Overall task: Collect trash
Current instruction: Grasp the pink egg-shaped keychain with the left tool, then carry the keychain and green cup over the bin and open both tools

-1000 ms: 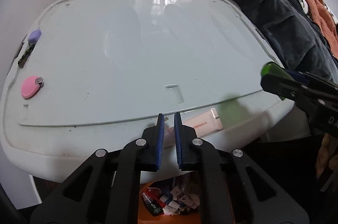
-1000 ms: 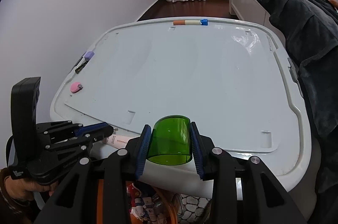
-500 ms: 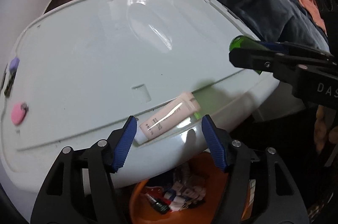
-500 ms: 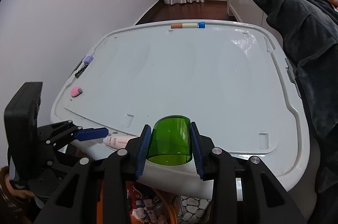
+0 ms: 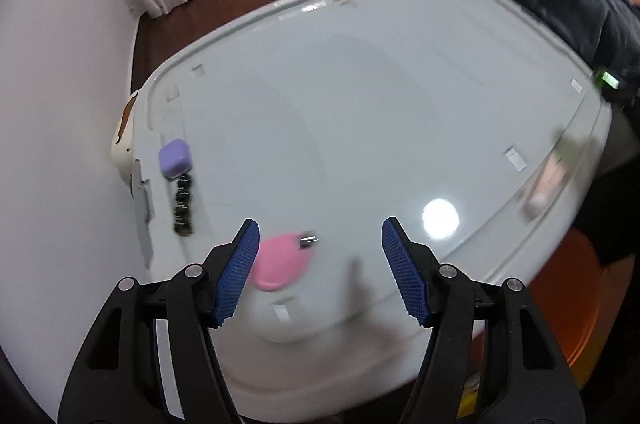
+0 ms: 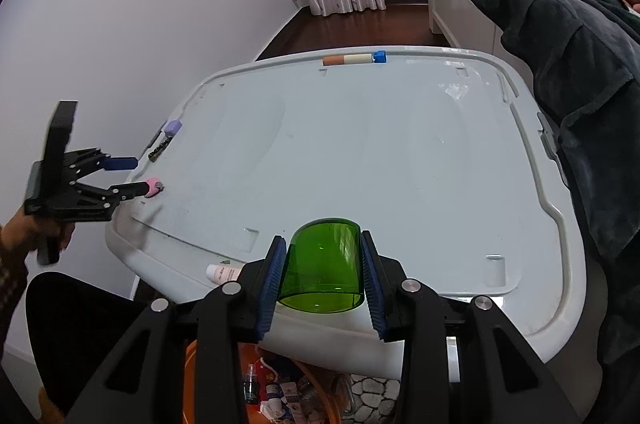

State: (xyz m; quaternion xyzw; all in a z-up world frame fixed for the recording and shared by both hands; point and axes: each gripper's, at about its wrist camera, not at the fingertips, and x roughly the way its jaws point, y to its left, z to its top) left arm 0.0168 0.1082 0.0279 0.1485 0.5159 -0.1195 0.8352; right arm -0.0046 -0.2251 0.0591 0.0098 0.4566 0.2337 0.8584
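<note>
My left gripper [image 5: 318,264] is open over the left edge of the white table [image 5: 380,103], its jaws standing either side of a flat pink round item [image 5: 280,260]; it also shows in the right wrist view [image 6: 128,175] beside the pink item [image 6: 152,187]. My right gripper [image 6: 322,276] is shut on a green translucent cup [image 6: 322,266], held at the table's near edge. A white and pink tube [image 6: 222,272] lies on the near rim, blurred in the left wrist view [image 5: 546,183]. An orange bin [image 6: 288,392] with trash sits below the table.
A purple case [image 5: 174,157] and a black clip chain [image 5: 182,203] lie by the left rim. An orange-white-blue stick [image 6: 352,59] lies at the far edge. Dark clothing [image 6: 580,63] drapes along the right side. A wall [image 6: 140,23] stands on the left.
My left gripper opened, left the tube on the near rim and swung left to the pink item. My right gripper stayed put with the green cup.
</note>
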